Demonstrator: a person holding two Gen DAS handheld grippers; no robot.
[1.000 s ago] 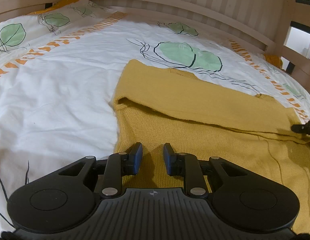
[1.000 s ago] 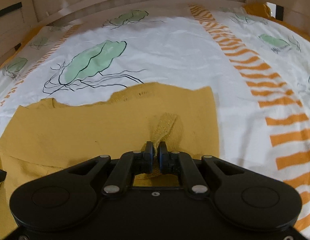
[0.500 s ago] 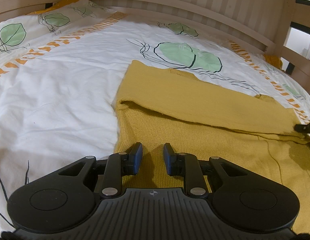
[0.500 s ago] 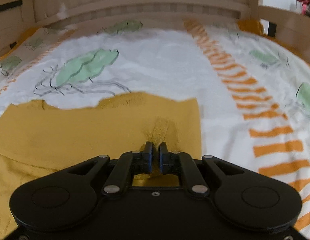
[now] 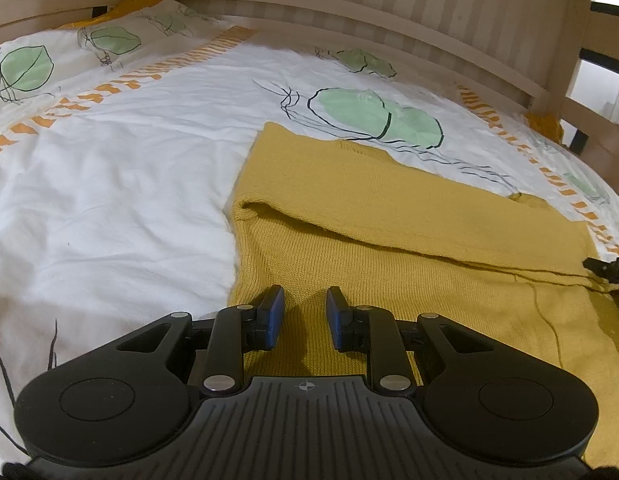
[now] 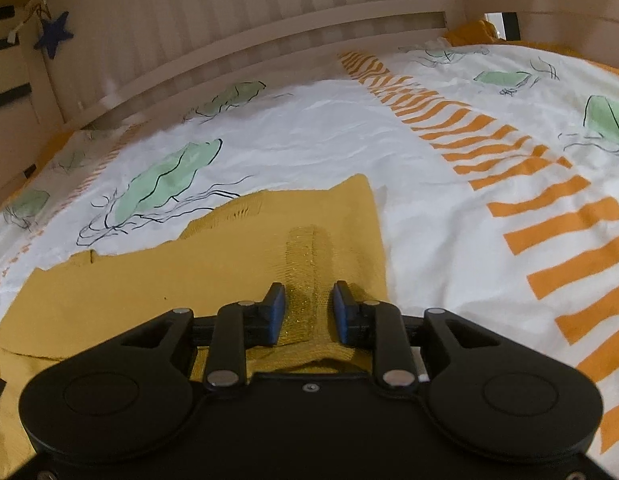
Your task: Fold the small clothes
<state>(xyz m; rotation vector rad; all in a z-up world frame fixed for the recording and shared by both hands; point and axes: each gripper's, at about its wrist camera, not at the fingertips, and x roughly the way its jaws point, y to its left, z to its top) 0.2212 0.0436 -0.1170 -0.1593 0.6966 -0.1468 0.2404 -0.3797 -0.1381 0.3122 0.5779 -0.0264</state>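
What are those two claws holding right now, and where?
Nothing. The right gripper has just opened, releasing the sweater; the left gripper hovers open over it.

Black hand-held gripper [image 5: 305, 300], blue pads [image 5: 275, 316], silver screws, ribbed top

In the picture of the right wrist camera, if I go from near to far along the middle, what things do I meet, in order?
Right claw, open, with the glittery knit strip between its fingers → yellow knit garment → white bed cover with green leaf prints → slatted wooden bed rail.
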